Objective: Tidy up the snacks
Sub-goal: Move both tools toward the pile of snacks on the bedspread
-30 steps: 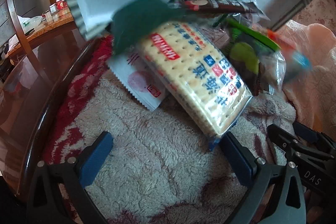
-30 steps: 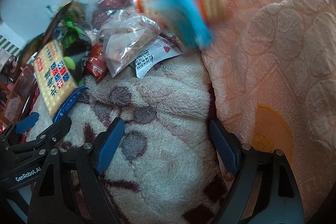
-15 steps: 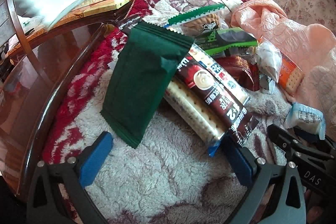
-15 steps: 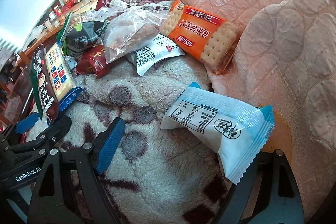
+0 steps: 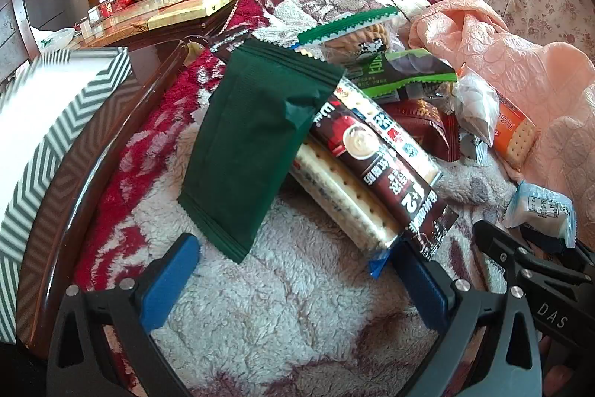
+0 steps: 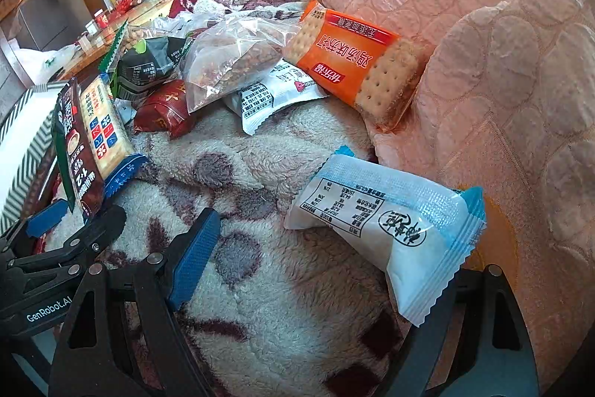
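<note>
Left wrist view: my left claw point(image 5: 297, 270) is hanging spread wide over bare fleece blanket point(image 5: 297, 315); the crinkly dark green packet point(image 5: 256, 151) is lying flat just ahead, overlapping the long cracker sleeve point(image 5: 346, 199).

Right wrist view: my right claw point(image 6: 316, 270) is gaping, the glossy white-and-blue pouch point(image 6: 386, 229) covering one finger, beside the quilted peach throw point(image 6: 502, 62).

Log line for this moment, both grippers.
left gripper: open, empty | right gripper: open, empty | snacks: loose pile on fleece blanket | striped box: left of pile | nothing grasped
</note>
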